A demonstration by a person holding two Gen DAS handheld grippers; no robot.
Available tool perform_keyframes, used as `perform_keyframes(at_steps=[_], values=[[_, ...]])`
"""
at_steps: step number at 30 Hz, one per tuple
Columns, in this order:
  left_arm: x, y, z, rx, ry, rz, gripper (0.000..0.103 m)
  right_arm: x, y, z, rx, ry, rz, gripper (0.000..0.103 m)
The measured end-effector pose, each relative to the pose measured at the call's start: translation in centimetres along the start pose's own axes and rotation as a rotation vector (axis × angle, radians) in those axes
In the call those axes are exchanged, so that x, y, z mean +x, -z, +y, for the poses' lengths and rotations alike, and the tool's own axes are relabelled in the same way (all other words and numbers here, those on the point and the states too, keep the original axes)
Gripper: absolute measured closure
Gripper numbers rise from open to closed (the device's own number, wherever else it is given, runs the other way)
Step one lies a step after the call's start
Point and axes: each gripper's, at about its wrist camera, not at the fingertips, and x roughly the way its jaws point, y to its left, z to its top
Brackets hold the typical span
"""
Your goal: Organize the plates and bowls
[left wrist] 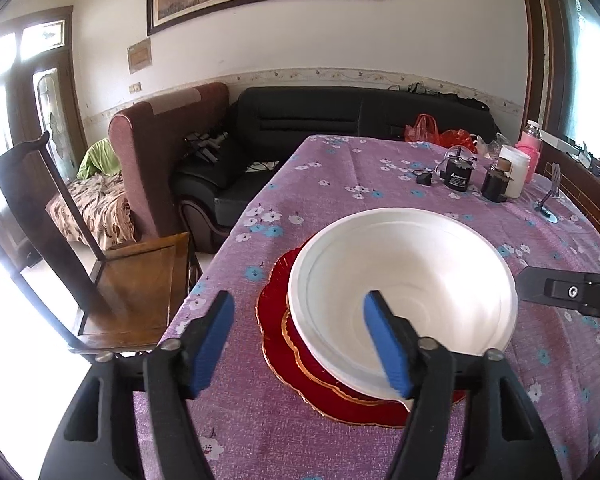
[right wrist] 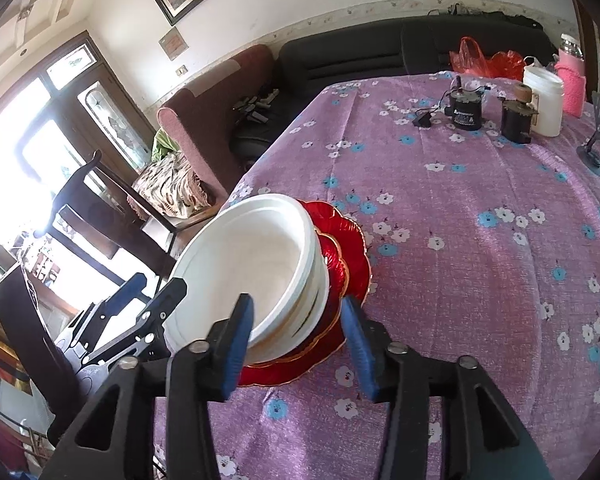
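A stack of white bowls (left wrist: 404,276) sits on two red, gold-rimmed plates (left wrist: 276,320), the smaller plate on the larger. My left gripper (left wrist: 300,344) is open and straddles the bowls' near rim, its right pad inside the top bowl and its left pad outside. In the right wrist view the white bowls (right wrist: 256,248) and the red plates (right wrist: 352,252) stand near the table's left edge. My right gripper (right wrist: 298,344) is open around the stack's wall, with one pad inside and one over the plates. No pad visibly presses on the bowls.
The table (right wrist: 480,280) wears a purple floral cloth. At its far right stand two black motors (right wrist: 466,110), a white jar (right wrist: 544,100), a pink bottle (right wrist: 570,84), a phone stand (right wrist: 596,148) and red bags (right wrist: 484,60). A wooden chair (left wrist: 132,292) stands left of the table.
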Motion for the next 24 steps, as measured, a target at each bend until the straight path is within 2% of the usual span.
perform_keyframes(at_steps=[12, 16, 24], values=[[-1.2, 0.8, -0.5, 0.019, -0.055, -0.037, 0.021, -1.1, 1.7, 0.0, -0.04, 0.066, -0.048, 0.022], [-1.3, 0.9, -0.5, 0.016, -0.065, -0.045, 0.015, -1.5, 2.3, 0.1, -0.054, 0.09, -0.055, 0.019], [-1.6, 1.6, -0.5, 0.018, -0.094, -0.055, 0.013, -2.0, 4.2, 0.3, -0.089, 0.148, -0.086, 0.015]])
